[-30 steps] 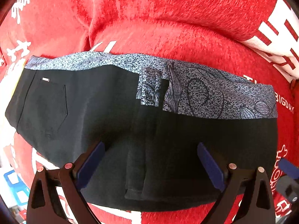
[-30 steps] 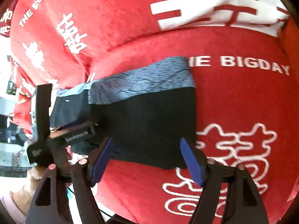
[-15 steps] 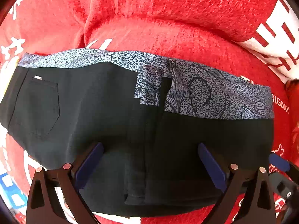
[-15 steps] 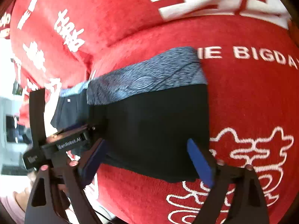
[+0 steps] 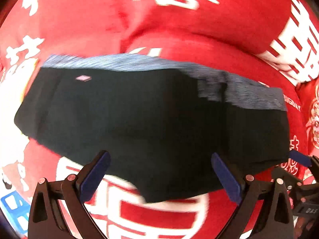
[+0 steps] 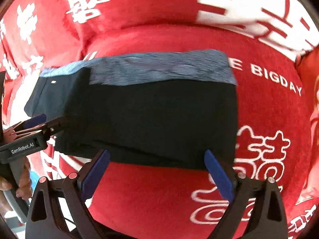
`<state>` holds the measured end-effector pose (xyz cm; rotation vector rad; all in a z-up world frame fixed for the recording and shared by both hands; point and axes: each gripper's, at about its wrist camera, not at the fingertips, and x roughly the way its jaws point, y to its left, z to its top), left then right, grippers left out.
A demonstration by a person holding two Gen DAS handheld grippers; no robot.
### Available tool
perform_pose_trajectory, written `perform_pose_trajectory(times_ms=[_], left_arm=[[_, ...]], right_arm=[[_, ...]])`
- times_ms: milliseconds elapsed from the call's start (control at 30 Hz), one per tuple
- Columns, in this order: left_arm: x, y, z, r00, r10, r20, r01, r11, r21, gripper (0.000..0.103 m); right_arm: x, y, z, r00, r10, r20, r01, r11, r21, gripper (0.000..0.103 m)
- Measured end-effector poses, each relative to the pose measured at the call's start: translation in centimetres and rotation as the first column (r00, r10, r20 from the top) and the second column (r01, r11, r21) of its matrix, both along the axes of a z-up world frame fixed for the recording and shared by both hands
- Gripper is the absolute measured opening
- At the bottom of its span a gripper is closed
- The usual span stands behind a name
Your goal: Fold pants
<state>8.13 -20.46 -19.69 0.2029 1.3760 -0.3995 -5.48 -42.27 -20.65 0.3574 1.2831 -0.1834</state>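
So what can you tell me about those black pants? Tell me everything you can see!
The black pants lie folded into a flat, wide bundle on the red cover with white writing. They look like soft dark cloth. A blue-grey patterned band runs along the far edge, and a tiny pale label sits near the left end. The pictures are blurry, so the pattern is hard to read. Both grippers hang open above the near edge, and neither one is pinching the pants.

black pants (image 6: 151, 117) folded flat (blue patterned waistband up top) on red cover.
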Motion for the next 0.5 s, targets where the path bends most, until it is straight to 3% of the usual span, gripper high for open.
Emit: perform_pose_trajectory(times_ms=[200,367,500], left_arm=[[1.2,8.6,-0.4,0.989,0.147,-0.027,-0.147,0.989,-0.02,0.102],[2.1,13.2,-0.9,0.975,0.22,-0.029,-0.221,0.974,-0.052,0.102],[3.1,16.5,-1.4,0.957,0.29,-0.025,-0.291,0.951,-0.106,0.102]], right_arm=[[3.7,6.8,0.8,0.993,0.116,0.015,-0.116,0.993,-0.018,0.097],[7.5,11.6,0.1,0.975,0.221,0.01,-0.221,0.975,-0.034,0.097],[9.3,13.9,-2.3,0.959,0.276,-0.066,-0.28,0.958,-0.06,0.097]])
